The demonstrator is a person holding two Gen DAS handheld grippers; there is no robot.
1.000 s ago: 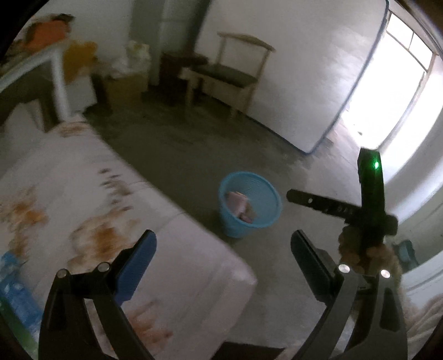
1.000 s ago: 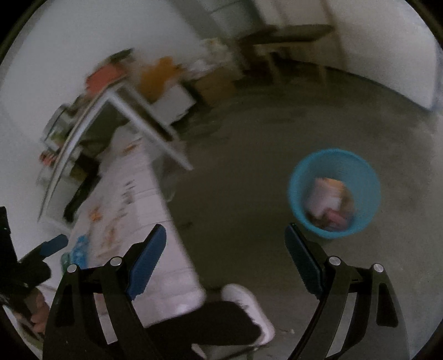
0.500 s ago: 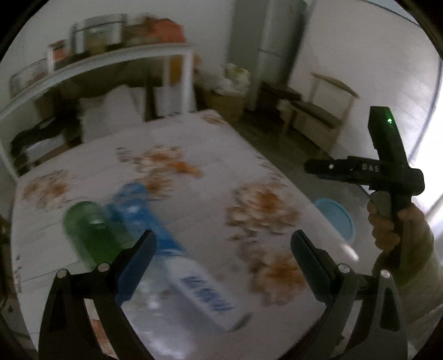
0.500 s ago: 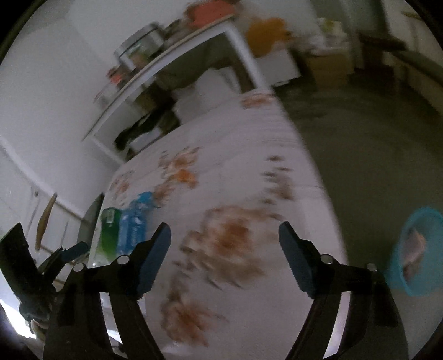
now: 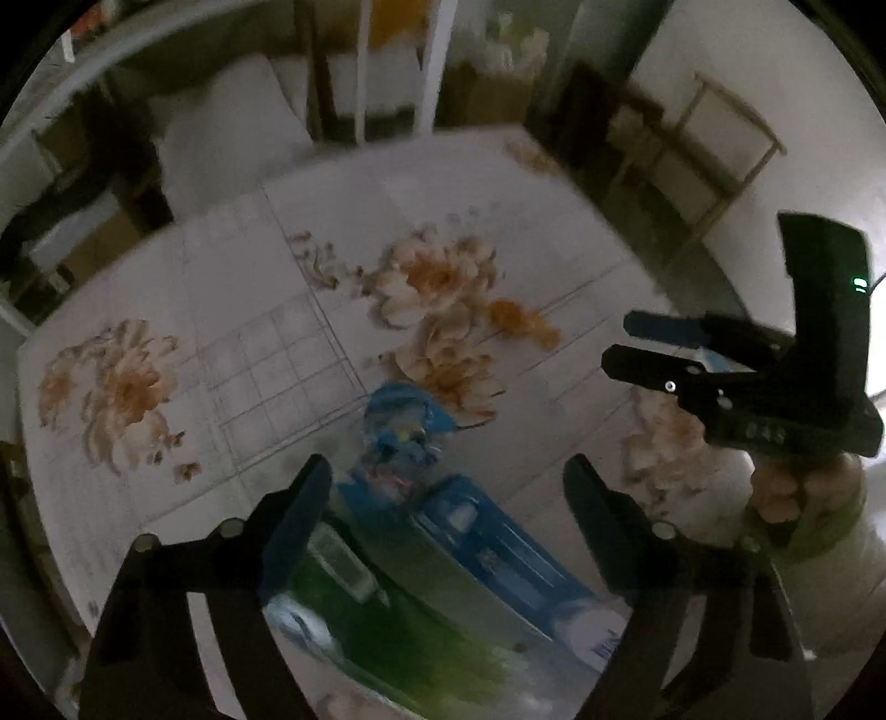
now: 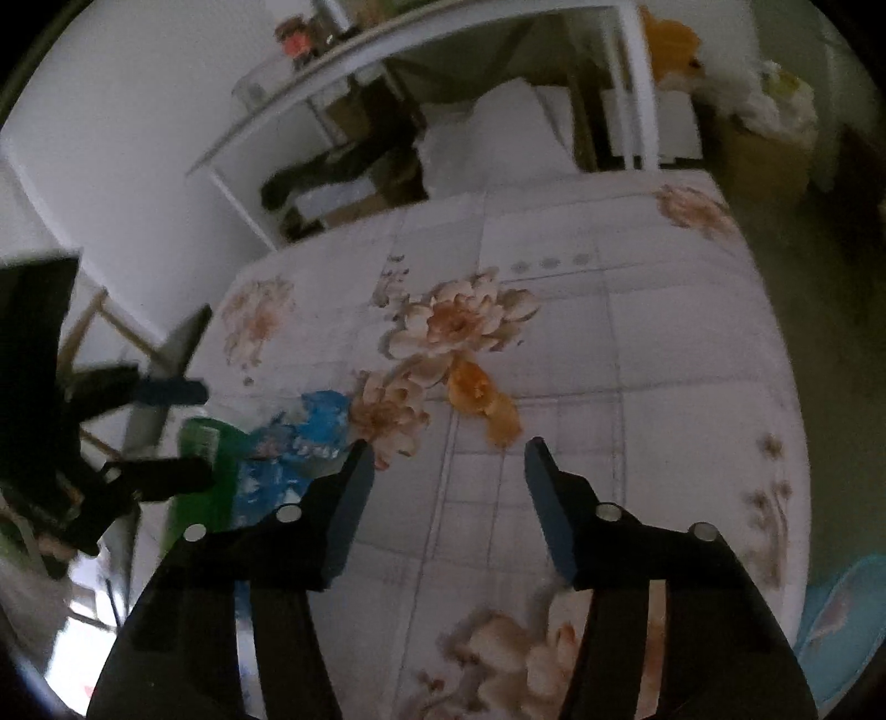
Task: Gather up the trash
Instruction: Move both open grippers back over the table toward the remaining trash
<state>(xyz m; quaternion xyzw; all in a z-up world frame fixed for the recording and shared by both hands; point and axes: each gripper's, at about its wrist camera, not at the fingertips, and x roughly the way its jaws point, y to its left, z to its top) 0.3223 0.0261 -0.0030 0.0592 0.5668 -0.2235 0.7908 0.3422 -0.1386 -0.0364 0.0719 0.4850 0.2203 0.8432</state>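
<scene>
Dim room, white floral bedspread (image 5: 232, 310) fills most of both views; it looks like a bed, so I call it that. Nearest to me in the left wrist view, my left tongs (image 5: 448, 487) point steeply down over the trash, jaws wide and closing, pads not pressing anything yet. Right under them lie a green packet (image 5: 387, 631) and a blue packet (image 5: 498, 548), side by side and touching, both blurred. Just past the tips sits a crumpled blue wrapper (image 5: 401, 423), touching the blue packet's far end. My right tongs (image 6: 446, 468) hover over bare bedspread, jaws closing, nothing between them. The same trash pile shows left of them in the right wrist view: green packet (image 6: 207, 471), crumpled blue wrapper (image 6: 310, 429). Near it, beyond the tips, an orange scrap (image 6: 482, 401) lies on the flower print. My right hand (image 5: 797, 487) grips its tool at the right edge of the left view. At the lower right edge of the right view, a blue bin (image 6: 841, 620) stands on the floor beside the bed. Farther back: a white shelf frame (image 6: 421, 44) with clutter, a wooden chair (image 5: 709, 138) against the wall.
</scene>
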